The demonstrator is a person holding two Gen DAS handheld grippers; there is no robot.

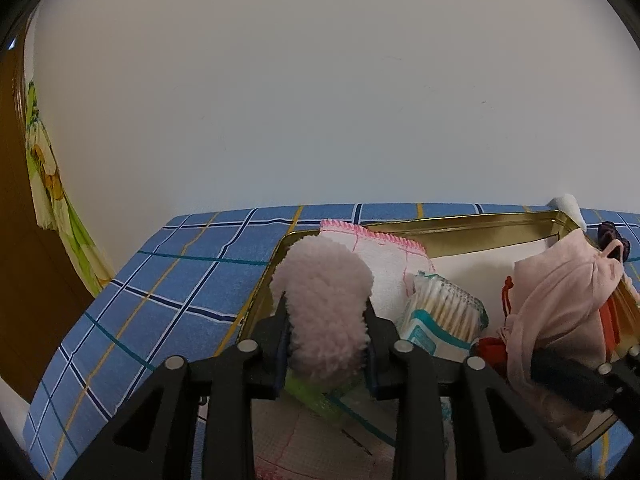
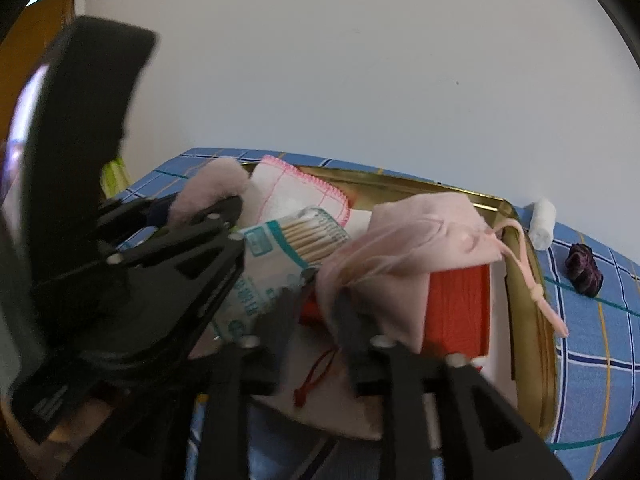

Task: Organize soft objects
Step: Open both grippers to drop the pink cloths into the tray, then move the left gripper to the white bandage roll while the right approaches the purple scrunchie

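My left gripper [image 1: 326, 320] is shut on a fluffy pink pad [image 1: 324, 304] and holds it over the near left corner of a gold tin box [image 1: 460, 226]. The pad also shows in the right wrist view [image 2: 216, 190]. My right gripper [image 2: 320, 300] is shut on a pale pink drawstring pouch [image 2: 408, 248], lifted over the box; the pouch shows in the left wrist view [image 1: 560, 292]. Inside the box lie a white cloth with pink stitched edge [image 1: 384, 260], a pack of cotton swabs [image 1: 440, 316] and a red item [image 2: 456, 312].
The box sits on a blue checked tablecloth [image 1: 160, 288] against a white wall. A white roll [image 2: 542, 222] and a dark purple scrunchie [image 2: 584, 272] lie on the cloth to the right of the box. A floral curtain [image 1: 48, 184] hangs at far left.
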